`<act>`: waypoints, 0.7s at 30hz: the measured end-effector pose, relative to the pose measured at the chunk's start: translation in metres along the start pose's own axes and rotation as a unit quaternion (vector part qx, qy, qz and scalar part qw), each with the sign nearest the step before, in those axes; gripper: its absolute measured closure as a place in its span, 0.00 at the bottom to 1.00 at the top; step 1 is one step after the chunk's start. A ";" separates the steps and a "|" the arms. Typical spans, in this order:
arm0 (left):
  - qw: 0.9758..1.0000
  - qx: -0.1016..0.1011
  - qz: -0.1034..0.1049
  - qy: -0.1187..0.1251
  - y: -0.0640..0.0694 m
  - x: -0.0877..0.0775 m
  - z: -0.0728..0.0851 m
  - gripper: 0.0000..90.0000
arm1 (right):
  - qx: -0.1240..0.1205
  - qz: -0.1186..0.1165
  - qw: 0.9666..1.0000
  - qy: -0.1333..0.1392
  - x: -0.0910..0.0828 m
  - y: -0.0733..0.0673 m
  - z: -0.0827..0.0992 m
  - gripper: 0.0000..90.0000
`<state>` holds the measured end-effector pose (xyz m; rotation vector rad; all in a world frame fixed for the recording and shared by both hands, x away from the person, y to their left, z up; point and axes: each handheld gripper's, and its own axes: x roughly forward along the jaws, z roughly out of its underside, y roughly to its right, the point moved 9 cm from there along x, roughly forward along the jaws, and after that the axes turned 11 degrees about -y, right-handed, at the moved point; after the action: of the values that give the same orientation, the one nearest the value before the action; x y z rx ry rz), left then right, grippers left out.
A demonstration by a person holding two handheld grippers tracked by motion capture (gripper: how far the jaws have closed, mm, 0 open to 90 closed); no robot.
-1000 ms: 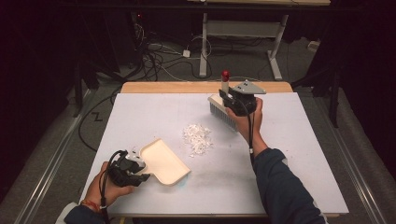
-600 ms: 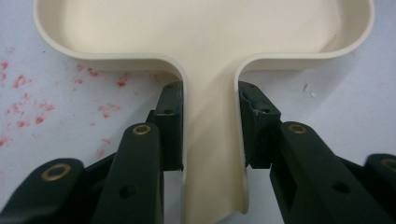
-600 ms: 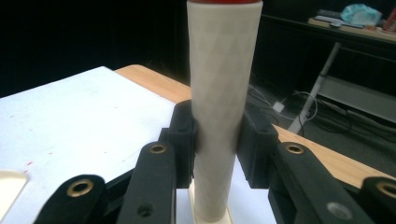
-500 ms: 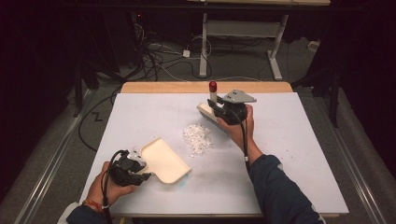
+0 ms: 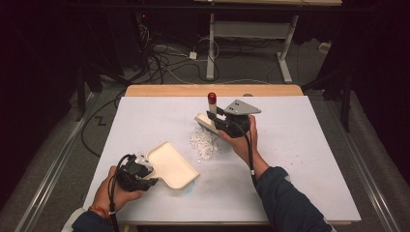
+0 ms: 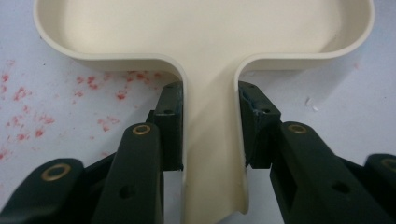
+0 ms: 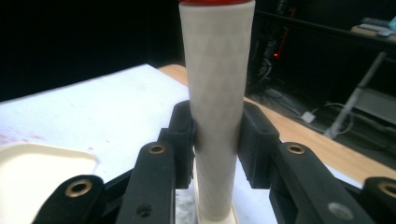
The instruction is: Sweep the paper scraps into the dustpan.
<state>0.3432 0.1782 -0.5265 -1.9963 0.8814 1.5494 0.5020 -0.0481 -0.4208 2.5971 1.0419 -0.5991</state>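
A cream dustpan (image 5: 171, 164) lies on the white table near the front left. My left gripper (image 5: 146, 170) is shut on its handle; in the left gripper view the jaws clamp both sides of the dustpan (image 6: 210, 28) handle, with my left gripper (image 6: 210, 116) low over the table. My right gripper (image 5: 216, 119) is shut on a brush (image 5: 212, 105) with a white handle and red tip, held upright. The brush head rests at the far edge of a pile of white scraps (image 5: 203, 144). In the right gripper view the brush (image 7: 217, 93) handle stands between the pads of my right gripper (image 7: 217, 135).
The white table (image 5: 300, 145) has a wooden strip (image 5: 159, 90) along its far edge. Faint red specks (image 6: 28, 93) mark the surface beside the dustpan. Beyond the table are floor cables (image 5: 164, 63) and a desk's white legs (image 5: 211, 48).
My right hand has carried the brush leftward and nearer, from the table's back right to the far edge of the scrap pile. The left gripper and dustpan stay put.
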 end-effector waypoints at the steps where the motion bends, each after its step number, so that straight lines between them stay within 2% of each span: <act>1: 1.000 -0.001 0.001 0.001 0.000 0.000 -0.001 0.70 | 0.001 -0.001 1.000 0.000 0.000 -0.002 0.000 0.78; 4: 1.000 0.000 0.000 0.002 0.000 0.001 -0.003 0.70 | -0.002 0.000 1.000 0.000 -0.001 -0.005 0.000 0.78; 10: 1.000 0.000 -0.001 -0.002 0.001 0.004 -0.005 0.70 | -0.004 -0.017 1.000 0.002 -0.003 -0.023 0.000 0.77; 14: 1.000 0.000 -0.001 0.001 0.001 0.005 -0.004 0.70 | -0.001 -0.021 1.000 0.006 -0.005 -0.030 0.001 0.77; 18: 1.000 0.002 -0.004 -0.006 0.001 0.007 -0.005 0.70 | 0.003 -0.033 0.999 0.012 -0.007 -0.041 0.000 0.77; 19: 1.000 0.002 -0.004 -0.005 0.001 0.007 -0.005 0.70 | 0.004 -0.048 0.999 0.013 -0.008 -0.047 0.000 0.77; 21: 1.000 0.003 -0.005 -0.007 0.002 0.007 -0.005 0.70 | 0.001 -0.058 0.998 0.014 -0.008 -0.055 -0.001 0.77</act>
<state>0.3466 0.1720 -0.5323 -1.9810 0.8685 1.5523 0.4582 -0.0142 -0.4217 2.5670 1.2074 -0.5914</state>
